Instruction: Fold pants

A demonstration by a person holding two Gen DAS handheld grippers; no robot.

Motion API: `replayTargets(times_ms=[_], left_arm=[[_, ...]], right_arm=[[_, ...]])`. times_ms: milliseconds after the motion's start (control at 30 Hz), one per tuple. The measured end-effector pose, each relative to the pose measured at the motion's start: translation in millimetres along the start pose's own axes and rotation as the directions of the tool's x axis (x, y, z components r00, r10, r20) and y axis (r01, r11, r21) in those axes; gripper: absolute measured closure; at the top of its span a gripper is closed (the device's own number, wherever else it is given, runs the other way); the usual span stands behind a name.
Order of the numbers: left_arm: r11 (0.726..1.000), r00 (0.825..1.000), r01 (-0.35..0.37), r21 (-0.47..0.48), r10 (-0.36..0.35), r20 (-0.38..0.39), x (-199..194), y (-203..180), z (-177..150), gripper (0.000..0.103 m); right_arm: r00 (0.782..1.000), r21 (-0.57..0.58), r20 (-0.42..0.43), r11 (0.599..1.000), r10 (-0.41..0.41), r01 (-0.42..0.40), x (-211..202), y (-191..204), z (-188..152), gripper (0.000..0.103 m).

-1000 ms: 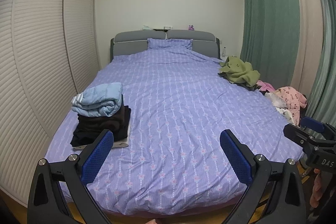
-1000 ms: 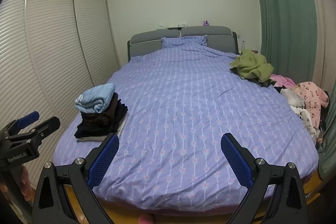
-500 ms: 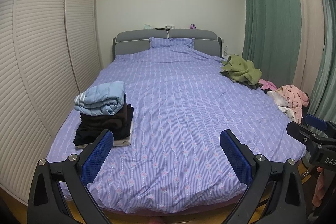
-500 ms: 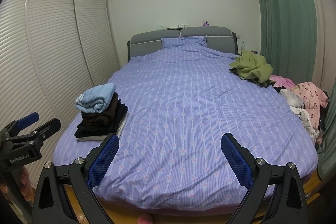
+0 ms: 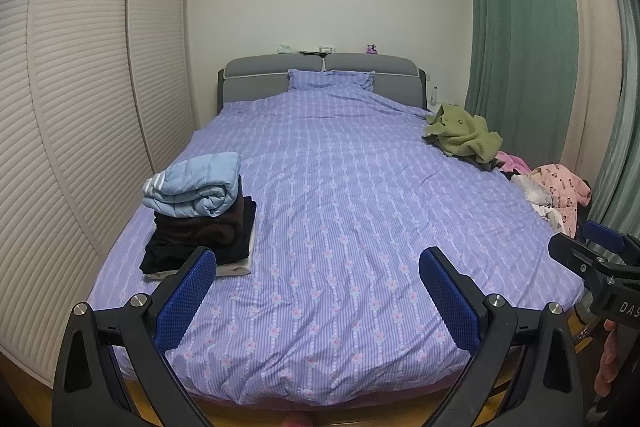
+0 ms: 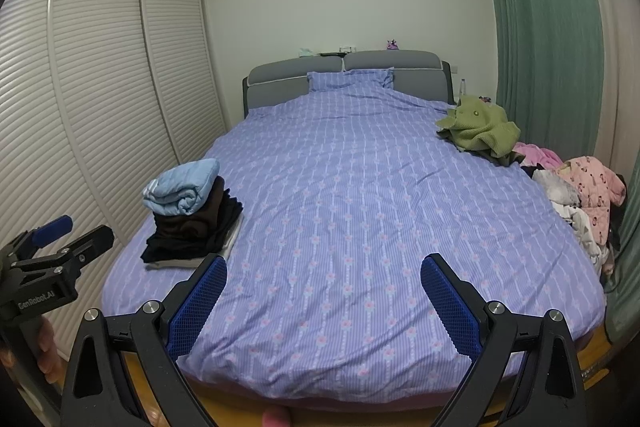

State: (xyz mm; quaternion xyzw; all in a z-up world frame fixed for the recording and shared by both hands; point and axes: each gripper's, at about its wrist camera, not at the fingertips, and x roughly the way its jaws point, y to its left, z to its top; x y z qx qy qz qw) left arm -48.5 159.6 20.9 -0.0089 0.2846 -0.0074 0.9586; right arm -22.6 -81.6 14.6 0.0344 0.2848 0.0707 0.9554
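Observation:
My left gripper (image 5: 316, 267) is open and holds nothing, hovering off the foot of the bed (image 5: 340, 211). My right gripper (image 6: 322, 267) is likewise open with nothing in it, beside the left one. Unfolded clothes lie along the bed's right edge: a green garment (image 5: 464, 135) (image 6: 480, 131) and a pink and white heap (image 5: 560, 187) (image 6: 588, 191). I cannot tell which of these are pants. A folded stack (image 5: 196, 215) (image 6: 188, 215) of dark garments topped by a light blue one sits at the near left. Both grippers are well short of any clothing.
The purple striped cover (image 6: 340, 207) lies flat across the middle of the bed. Slatted wardrobe doors (image 5: 80, 107) line the left side and green curtains (image 5: 520, 27) the right. A grey headboard (image 6: 360, 71) stands at the far end. Wooden floor shows below the bed's foot.
The left wrist view has drifted slightly, so the bed sits a little farther off. The right view is almost unchanged. Both grippers stay open and no clothing has moved.

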Motion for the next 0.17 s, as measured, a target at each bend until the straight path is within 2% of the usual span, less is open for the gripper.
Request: replayTargets(times_ms=[167], left_arm=[[1.000,1.000,0.004,0.005,-0.004,-0.002,0.8,-1.2,-0.1,0.000]], right_arm=[[1.000,0.002,-0.002,1.000,-0.001,0.001,0.9,-2.4,2.4,0.004]])
